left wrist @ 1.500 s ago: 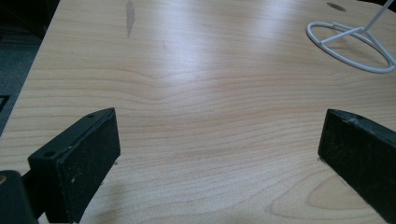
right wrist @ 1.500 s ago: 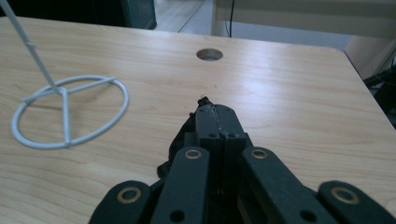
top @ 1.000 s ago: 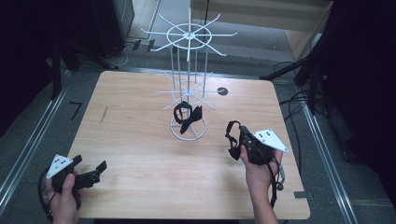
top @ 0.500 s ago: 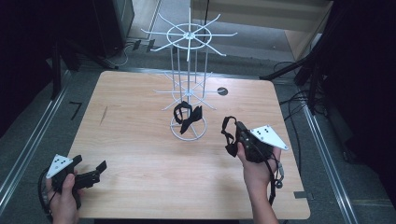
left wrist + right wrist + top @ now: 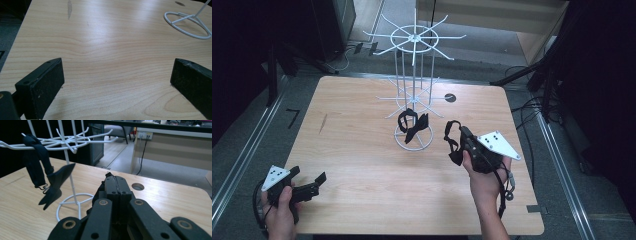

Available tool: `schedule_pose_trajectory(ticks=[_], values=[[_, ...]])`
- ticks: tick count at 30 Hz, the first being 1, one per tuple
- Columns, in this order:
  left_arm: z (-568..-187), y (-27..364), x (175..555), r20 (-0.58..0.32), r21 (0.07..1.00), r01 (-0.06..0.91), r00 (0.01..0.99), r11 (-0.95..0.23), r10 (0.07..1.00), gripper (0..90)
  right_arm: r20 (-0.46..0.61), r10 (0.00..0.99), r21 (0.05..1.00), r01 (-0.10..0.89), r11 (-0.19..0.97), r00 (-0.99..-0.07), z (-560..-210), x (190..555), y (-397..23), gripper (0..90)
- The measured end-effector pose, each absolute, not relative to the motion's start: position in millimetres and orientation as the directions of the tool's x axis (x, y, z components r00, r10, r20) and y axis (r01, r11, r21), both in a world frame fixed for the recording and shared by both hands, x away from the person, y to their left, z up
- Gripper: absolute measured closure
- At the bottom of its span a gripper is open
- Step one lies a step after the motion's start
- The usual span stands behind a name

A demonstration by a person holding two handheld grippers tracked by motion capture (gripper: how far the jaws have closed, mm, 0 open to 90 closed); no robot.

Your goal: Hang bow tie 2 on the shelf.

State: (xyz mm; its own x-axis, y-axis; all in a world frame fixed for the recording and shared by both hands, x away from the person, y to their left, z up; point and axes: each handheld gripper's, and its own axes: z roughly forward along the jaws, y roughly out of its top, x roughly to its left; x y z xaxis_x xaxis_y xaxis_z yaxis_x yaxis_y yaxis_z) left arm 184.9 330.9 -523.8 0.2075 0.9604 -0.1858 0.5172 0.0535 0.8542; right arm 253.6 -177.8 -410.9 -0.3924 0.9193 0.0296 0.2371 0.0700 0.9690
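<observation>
The right gripper [image 5: 460,137] has its jaws pressed together on a black bow tie [image 5: 454,144], which hangs from the tips, clear of the table [image 5: 362,150] and just right of the rack [image 5: 413,95]. In the right gripper view the jaws meet with the strap pinched between them. A second bow tie [image 5: 411,123] hangs on a low arm of the rack, above its ring base [image 5: 187,23]. The left gripper [image 5: 307,182] rests near the table's front left corner, well apart, jaws wide and holding nothing.
</observation>
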Motion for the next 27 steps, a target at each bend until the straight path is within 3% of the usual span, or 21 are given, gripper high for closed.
schedule_pose_trajectory(ticks=[27], values=[[-523.8,330.1,184.7,-0.179,0.858,0.512,0.204,0.050,0.962,0.0,0.008,0.873,0.977,0.188,0.096,-0.488,-393.1,233.4,-162.3,90.0]])
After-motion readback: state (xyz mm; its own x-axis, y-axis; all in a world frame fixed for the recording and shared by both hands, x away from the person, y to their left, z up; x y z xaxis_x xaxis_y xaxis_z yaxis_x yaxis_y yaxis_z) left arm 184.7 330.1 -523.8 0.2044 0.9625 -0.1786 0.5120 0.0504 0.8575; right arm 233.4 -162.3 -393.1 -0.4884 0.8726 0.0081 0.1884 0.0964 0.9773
